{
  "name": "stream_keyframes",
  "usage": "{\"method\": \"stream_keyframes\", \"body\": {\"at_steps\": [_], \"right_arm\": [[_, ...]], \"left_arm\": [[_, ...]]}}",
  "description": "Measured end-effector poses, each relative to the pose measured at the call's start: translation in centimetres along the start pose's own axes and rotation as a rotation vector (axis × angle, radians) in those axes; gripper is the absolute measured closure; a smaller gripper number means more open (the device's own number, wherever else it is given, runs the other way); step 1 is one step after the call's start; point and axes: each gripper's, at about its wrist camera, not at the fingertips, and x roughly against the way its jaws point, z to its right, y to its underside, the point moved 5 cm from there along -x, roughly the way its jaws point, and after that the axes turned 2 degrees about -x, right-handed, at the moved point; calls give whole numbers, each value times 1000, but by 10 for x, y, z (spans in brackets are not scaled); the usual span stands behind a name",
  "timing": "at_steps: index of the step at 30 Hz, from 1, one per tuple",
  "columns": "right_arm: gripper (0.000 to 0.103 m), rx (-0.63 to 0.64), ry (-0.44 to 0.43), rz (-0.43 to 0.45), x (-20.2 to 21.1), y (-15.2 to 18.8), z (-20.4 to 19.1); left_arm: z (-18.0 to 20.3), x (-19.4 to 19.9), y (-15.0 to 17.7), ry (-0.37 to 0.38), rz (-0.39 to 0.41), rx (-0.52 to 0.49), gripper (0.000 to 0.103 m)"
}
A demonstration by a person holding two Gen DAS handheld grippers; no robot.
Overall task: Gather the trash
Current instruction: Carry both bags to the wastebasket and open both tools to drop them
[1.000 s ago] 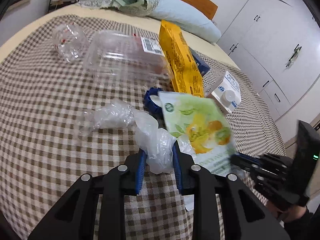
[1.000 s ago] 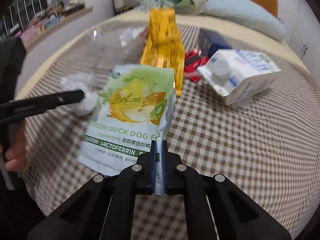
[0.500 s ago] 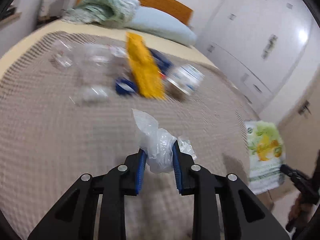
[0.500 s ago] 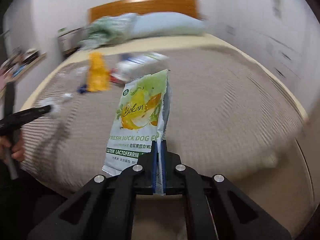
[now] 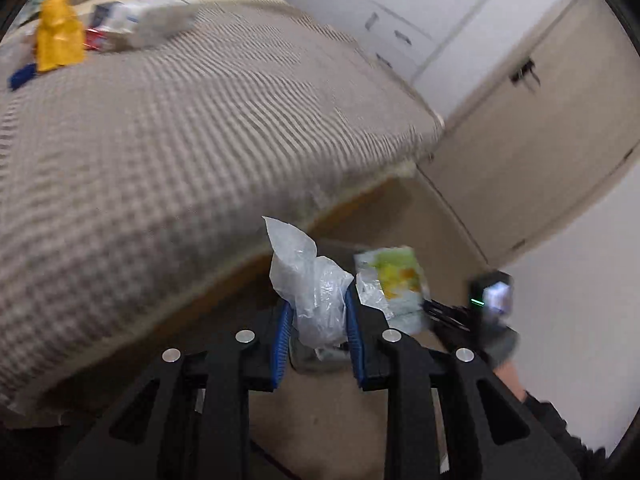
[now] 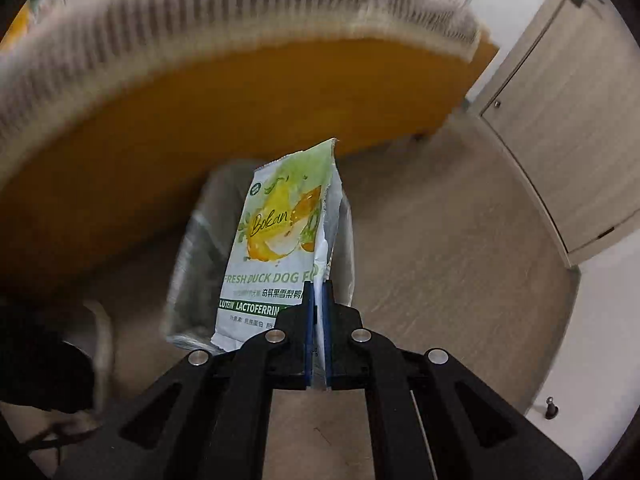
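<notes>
My left gripper (image 5: pixel 318 320) is shut on a crumpled clear plastic bag (image 5: pixel 310 280) and holds it in the air beside the bed's foot. My right gripper (image 6: pixel 317 312) is shut on the lower edge of a green and yellow dog food pouch (image 6: pixel 280 240), which hangs above a bin lined with a clear bag (image 6: pixel 200 248) on the floor. The pouch (image 5: pixel 394 280) and the right gripper (image 5: pixel 444 314) also show in the left wrist view, just right of the plastic bag. Part of the bin is hidden behind the pouch.
The bed with its checked cover (image 5: pixel 180 120) and orange wooden footboard (image 6: pixel 240 112) stands left and behind. A yellow bag (image 5: pixel 60 44), a white carton (image 5: pixel 148 20) and a blue item (image 5: pixel 22 74) lie on it. A closed door (image 6: pixel 568 120) is at right. Wooden floor (image 6: pixel 440 260) surrounds the bin.
Both grippers have swung off the bed top toward the floor at its foot, each still holding its item. The pouch now hangs over the lined bin.
</notes>
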Motion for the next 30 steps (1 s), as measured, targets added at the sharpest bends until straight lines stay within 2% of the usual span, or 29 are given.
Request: {"method": "stream_keyframes", "body": {"at_steps": [2, 6, 10, 12, 13, 14, 16, 23, 27, 29, 30], "right_arm": [[99, 12, 13, -45, -38, 0, -7], [99, 29, 40, -59, -81, -11, -8], [96, 91, 169, -37, -106, -23, -7], [90, 134, 197, -89, -123, -22, -9], [77, 156, 176, -115, -130, -18, -11], [59, 165, 179, -113, -132, -14, -9], [50, 143, 158, -65, -121, -9, -6], [50, -172, -8, 4, -60, 20, 54], [45, -337, -116, 47, -19, 46, 80], [41, -385, -143, 65, -4, 57, 85], [41, -413, -165, 71, 4, 65, 86]], "left_arm": [[11, -19, 9, -6, -39, -11, 80], [24, -55, 19, -20, -116, -22, 80], [38, -86, 18, -18, -157, -30, 80], [44, -104, 16, -3, -185, -26, 80], [47, -111, 16, 5, -197, -22, 80], [48, -117, 14, 8, -207, -21, 80], [55, -130, 15, 6, -228, -37, 80], [76, -200, 21, -55, -341, -121, 80], [93, -252, 28, -62, -406, -192, 80], [102, -278, 24, -47, -415, -229, 76], [104, -292, 20, -59, -411, -233, 56]]}}
